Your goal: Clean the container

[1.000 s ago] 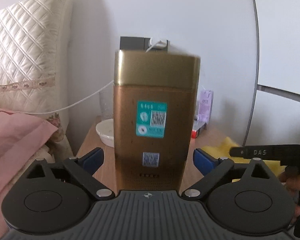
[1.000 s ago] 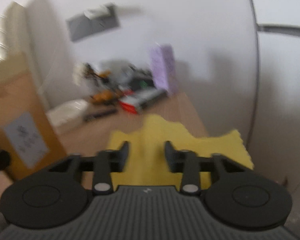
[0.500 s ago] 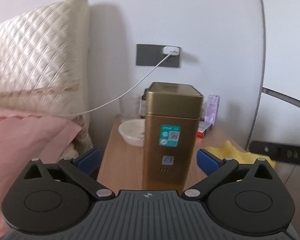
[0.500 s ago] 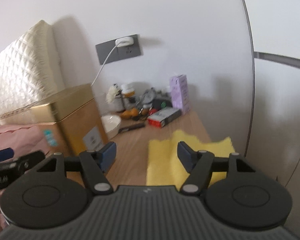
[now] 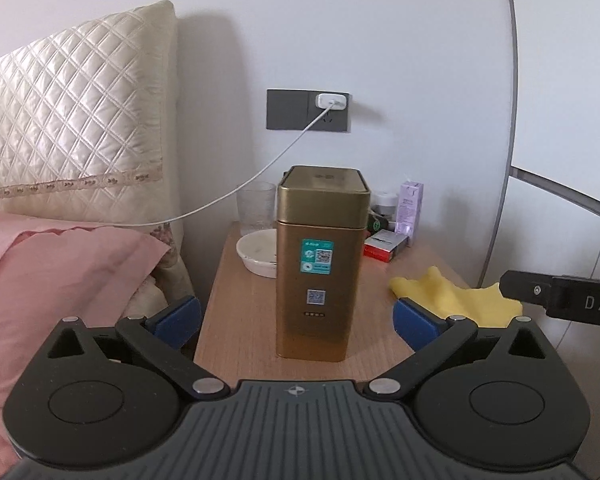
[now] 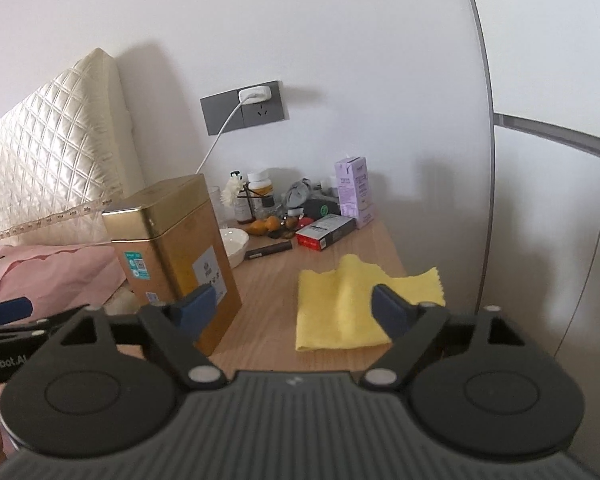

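Observation:
A tall gold tin container (image 5: 320, 264) with a lid and teal sticker stands upright on the wooden nightstand (image 5: 236, 312); it also shows in the right wrist view (image 6: 172, 248). My left gripper (image 5: 296, 320) is open and empty, drawn back in front of the tin. A yellow cloth (image 6: 352, 304) lies flat on the nightstand's right side, also seen in the left wrist view (image 5: 456, 298). My right gripper (image 6: 292, 310) is open and empty, above the front edge, near the cloth.
A white bowl (image 5: 258, 252), a glass (image 5: 256, 208), a purple carton (image 6: 354, 192), a red box (image 6: 326, 232), a pen and small bottles crowd the back. A charger cable (image 5: 236, 192) hangs from the wall socket. Bed and pillows (image 5: 60, 240) lie left; wardrobe right.
My left gripper has pulled back from the tin, which now stands free on the nightstand. My right gripper has opened wider and drawn back from the yellow cloth.

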### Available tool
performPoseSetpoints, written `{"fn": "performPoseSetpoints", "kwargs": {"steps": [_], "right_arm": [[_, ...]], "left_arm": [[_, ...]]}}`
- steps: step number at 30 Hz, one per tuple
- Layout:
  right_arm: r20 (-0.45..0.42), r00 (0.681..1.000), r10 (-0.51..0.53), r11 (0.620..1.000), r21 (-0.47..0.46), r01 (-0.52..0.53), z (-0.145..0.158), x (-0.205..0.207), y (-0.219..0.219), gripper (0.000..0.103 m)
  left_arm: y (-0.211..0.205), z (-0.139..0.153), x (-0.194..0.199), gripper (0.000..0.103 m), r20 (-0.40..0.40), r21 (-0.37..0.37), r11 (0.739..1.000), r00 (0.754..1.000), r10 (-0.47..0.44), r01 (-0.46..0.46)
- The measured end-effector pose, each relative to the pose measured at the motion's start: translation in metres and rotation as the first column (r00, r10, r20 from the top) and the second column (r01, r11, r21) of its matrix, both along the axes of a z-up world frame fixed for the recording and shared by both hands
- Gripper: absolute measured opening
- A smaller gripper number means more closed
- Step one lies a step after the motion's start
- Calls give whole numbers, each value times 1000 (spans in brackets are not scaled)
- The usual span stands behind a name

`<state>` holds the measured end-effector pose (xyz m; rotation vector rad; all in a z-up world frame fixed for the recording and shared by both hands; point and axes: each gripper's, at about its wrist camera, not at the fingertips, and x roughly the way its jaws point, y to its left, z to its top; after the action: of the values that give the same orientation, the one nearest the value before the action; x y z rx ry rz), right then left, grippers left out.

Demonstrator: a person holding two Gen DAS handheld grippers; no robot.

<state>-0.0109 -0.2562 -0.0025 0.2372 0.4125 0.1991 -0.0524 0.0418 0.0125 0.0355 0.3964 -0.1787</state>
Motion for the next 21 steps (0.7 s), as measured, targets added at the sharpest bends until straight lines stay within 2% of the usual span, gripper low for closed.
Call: {"fn": "performPoseSetpoints", "kwargs": {"steps": [4,8,14,21], "right_arm": [[-16,1000,-25,999,-28,24,0,1,-1,90],[-37,999,-33,999,-35,32,0,2,-1,103],[-40,998,-39,998,-52,37,1,0,3,103],[-51,998,-49,998,-51,46,0,0,0,103]], "left_arm": [[-1,-1,1,103,-4,-12,1000,1000,0,0],[-5,-5,5,103,-25,2,1000,1000,-9,9],[-7,-9,9,103,-44,3,1000,999,-22,23],[-11,-5,10,103,-49,18,1000,999,12,-12]]}}
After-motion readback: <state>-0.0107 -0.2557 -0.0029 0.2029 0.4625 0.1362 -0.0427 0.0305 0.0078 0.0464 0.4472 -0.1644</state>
